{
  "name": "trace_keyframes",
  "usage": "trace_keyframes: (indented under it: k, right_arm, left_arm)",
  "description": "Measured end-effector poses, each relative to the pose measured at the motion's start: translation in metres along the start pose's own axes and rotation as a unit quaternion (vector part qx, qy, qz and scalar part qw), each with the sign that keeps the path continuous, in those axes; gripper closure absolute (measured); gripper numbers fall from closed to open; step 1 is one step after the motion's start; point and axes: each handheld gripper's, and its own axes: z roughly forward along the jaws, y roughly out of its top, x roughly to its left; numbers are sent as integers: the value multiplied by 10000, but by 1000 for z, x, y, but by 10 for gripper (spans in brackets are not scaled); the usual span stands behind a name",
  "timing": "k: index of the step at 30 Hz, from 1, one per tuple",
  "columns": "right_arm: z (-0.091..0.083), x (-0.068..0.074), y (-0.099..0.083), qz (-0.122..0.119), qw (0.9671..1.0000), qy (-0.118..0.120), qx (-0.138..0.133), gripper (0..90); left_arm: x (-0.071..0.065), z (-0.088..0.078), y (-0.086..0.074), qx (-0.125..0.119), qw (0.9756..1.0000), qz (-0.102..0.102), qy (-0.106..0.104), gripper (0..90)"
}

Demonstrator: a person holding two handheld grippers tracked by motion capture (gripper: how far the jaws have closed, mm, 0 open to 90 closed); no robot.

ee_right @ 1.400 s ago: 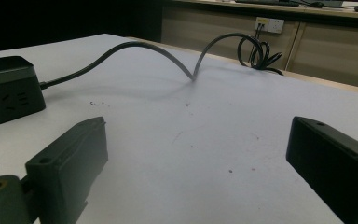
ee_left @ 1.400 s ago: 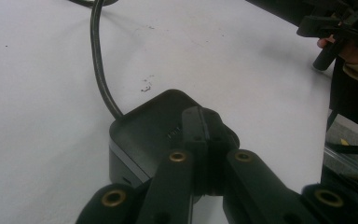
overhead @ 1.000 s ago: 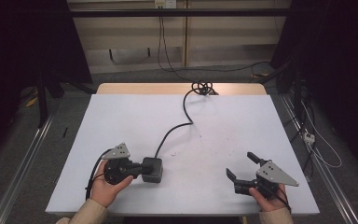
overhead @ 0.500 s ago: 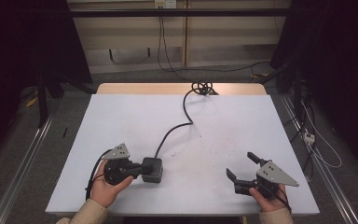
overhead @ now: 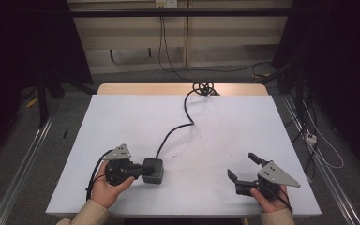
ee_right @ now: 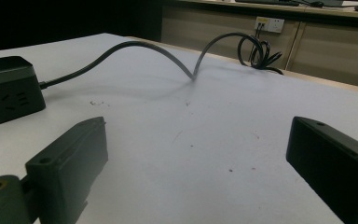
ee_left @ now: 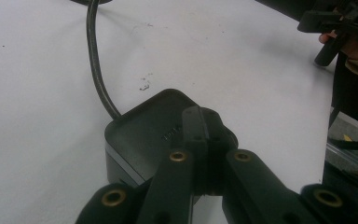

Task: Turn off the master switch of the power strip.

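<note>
A black power cube with a black cable lies on the white table at the front left. My left gripper is shut, its tips together and lying on the cube's top, with nothing between the jaws. In the left gripper view the left gripper covers part of the cube, and the cable leaves at the far side. My right gripper rests at the front right, open and holding nothing. In the right gripper view the right gripper faces the cube and the arched cable.
The cable runs to a coil at the table's far edge. A wall socket sits on the cabinet behind. Loose wires lie on the floor to the right. A metal rail runs along the left side.
</note>
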Motion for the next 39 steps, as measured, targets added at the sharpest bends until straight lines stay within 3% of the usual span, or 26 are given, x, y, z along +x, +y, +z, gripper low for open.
trace_keyframes:
  k: [39]
  right_arm:
    - [-1, -1, 1, 13, 10000, -43, -38, 49]
  left_arm:
    - [-4, 0, 1, 73, 9997, 187, 123, 900]
